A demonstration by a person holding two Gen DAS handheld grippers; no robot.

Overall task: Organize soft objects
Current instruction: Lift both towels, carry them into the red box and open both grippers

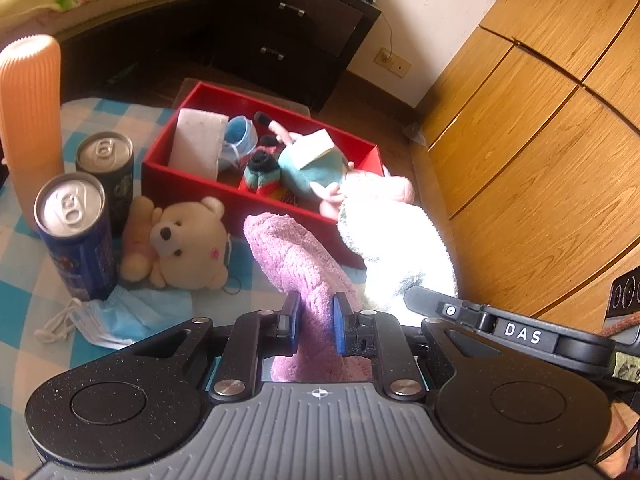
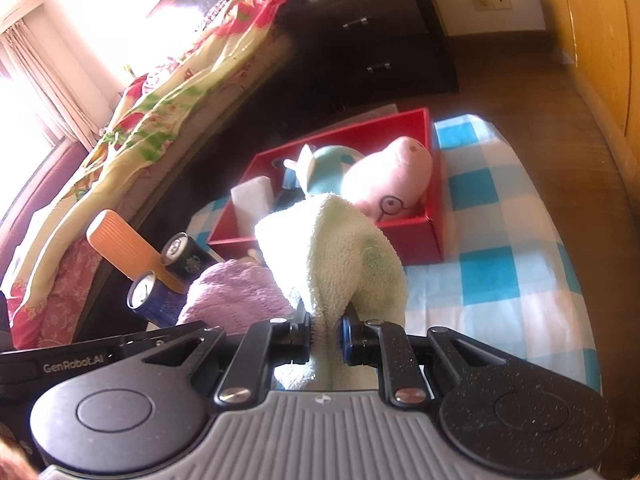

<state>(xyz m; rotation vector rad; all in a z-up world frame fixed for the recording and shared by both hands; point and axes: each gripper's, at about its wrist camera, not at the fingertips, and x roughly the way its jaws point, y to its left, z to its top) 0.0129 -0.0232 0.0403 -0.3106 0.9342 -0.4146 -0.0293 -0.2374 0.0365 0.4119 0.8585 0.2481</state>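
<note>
purple towel [image 1: 296,256]: fluffy, pinched upright above checked cloth
white towel [image 2: 340,256]: draped, pinched, beside purple one
red box [image 1: 192,184]: open, filled with plush toys
teddy bear [image 1: 188,240]: laid before box

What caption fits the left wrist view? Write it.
Left gripper shut on a purple towel near the red box.

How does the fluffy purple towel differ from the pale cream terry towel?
Colour: the fluffy purple towel is mauve all over, while the pale cream terry towel is off-white with faint green patches. Holder: the left gripper pinches the purple towel; the right gripper pinches the cream towel. Both are soft cloths clamped between shut fingers, near the red box.
</note>
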